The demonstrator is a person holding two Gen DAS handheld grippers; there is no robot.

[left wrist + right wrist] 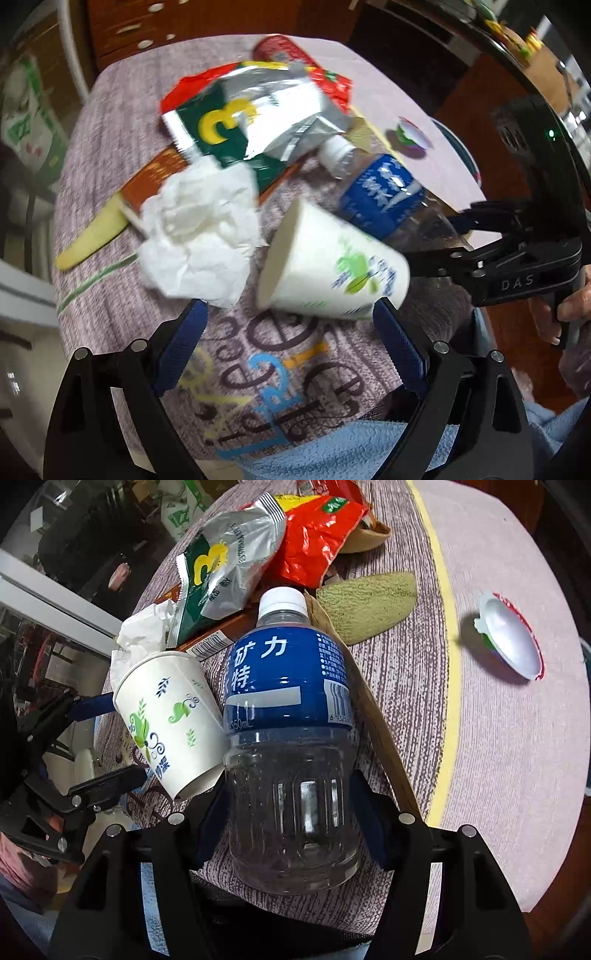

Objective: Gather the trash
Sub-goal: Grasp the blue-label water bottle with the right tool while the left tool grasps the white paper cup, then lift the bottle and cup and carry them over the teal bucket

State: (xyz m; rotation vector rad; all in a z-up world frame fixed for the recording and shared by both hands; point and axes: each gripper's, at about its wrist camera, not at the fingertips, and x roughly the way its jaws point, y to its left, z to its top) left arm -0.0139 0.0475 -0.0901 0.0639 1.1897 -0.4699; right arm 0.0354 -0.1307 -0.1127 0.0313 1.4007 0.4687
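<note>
Left wrist view: the left gripper [290,328] had its blue-padded fingers [181,347] spread wide, with nothing between them.
Paper cup: the white paper cup [325,266] with green leaf print lay on its side just ahead of the left gripper, its open mouth turned toward the tissue; the gripper's right pad was just beside its base, and whether they touched could not be told.
Crumpled tissue: the white crumpled tissue [199,236] lay just beside the cup's mouth.
Foil pouch: the green and silver foil pouch [251,118] with a yellow "3" lay beyond the cup, overlapping a red wrapper [332,83].
Right wrist view: the right gripper [290,812] was closed around the clear lower body of the water bottle [288,716], one blue pad on either side of it.
Water bottle: it lay with its white cap pointing away from the gripper, its blue label just beside the cup.
Melon rind: the melon rind [369,603] lay on the far side of the bottle from the cup.
Jelly cup: the small empty jelly cup [509,638] sat alone, well apart from the cup, past the yellow stripe.
Tablecloth: the mauve woven tablecloth [406,701] lay under the cup and all the rest.
</note>
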